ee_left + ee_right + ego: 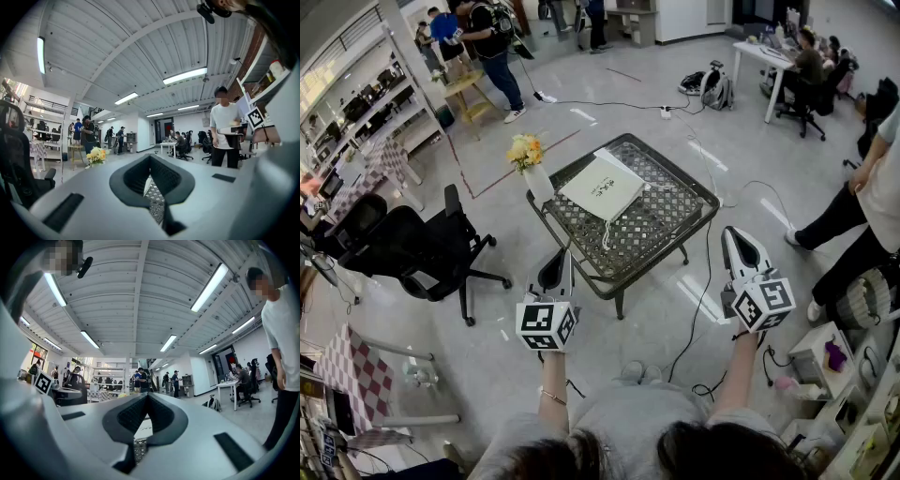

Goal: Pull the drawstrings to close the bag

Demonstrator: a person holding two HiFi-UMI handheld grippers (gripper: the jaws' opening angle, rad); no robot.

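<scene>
White bag lies on the mesh table, out in front of both grippers, well apart from them. The left gripper and right gripper are pressed together on nothing, so no string is pulled yet
</scene>
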